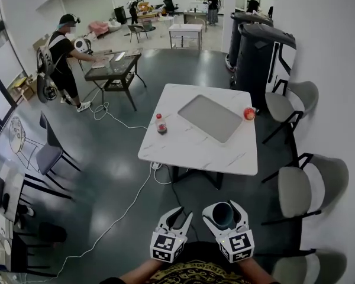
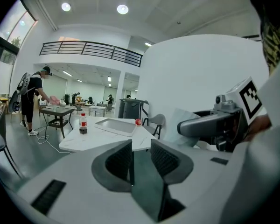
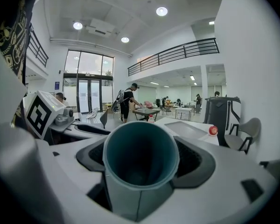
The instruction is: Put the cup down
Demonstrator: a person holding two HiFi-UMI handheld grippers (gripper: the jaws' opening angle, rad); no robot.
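Before the table [image 1: 195, 149], right gripper [image 1: 223, 210] clamps cup [image 3: 141, 157] (teal).

At centre frame, the table [image 1: 192, 149] shows a smooth, white marble-look top bearing a matt grey tray [image 1: 210, 118], over a faintly glossy grey floor [image 1: 106, 176]. Lower down, the cup [image 3: 140, 157] looks like matt teal plastic. The right gripper [image 1: 222, 209] pairs a smooth white plastic shell with dark, finely textured pads [image 3: 193, 160].
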